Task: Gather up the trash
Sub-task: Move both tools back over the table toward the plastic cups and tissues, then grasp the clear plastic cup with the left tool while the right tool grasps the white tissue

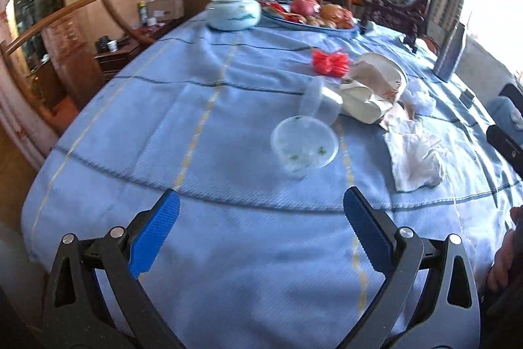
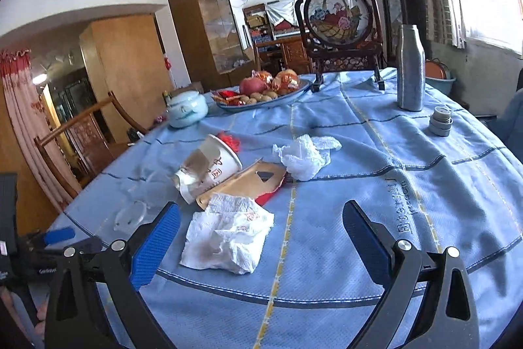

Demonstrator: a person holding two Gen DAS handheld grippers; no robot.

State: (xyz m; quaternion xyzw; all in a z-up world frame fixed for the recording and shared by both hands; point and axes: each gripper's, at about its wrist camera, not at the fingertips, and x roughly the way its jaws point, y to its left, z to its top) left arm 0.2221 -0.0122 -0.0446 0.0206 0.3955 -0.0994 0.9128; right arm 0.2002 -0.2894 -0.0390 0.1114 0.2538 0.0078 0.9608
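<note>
- The left claw (image 1: 261, 215) stands wide open with nothing between its blue pads, low over the blue cloth of the counter (image 1: 130, 126).
- The right claw (image 2: 261, 224) is likewise spread wide and holds nothing; a crumpled white napkin (image 2: 228, 234) lies on the cloth just ahead, toward its left finger.
- From the left wrist, a clear plastic cup (image 1: 304, 146) stands upright at 12 o'clock, holding only a few green scraps on its bottom.
- Just behind that cup, a second clear cup (image 1: 318, 102) lies on its side; what it holds I cannot tell.
- At 1 o'clock a white paper cup (image 1: 369, 90) lies tipped over and crushed; the right wrist view shows red printed characters on its side, not readable.
- A piece of red plastic wrap (image 1: 328, 62) sits just beyond the paper cup.
- A torn brown paper sleeve (image 2: 242, 182) lies against the paper cup, touching the napkin's far edge.
- A second white wad (image 2: 304, 156) lies at 12 o'clock from the right claw.
- A blue oval plate (image 2: 287, 97) at the far side carries an apple, wrapped fruit, nuts and red packets.
- A pale lidded jar (image 2: 186, 108) stands beside the plate, closed.
- A grey bottle (image 2: 410, 67) stands upright at 1 o'clock, its cap (image 2: 440, 121) set down near it.
- Dark lettering is stitched into the cloth at 2 o'clock; it is too distorted to read.
</note>
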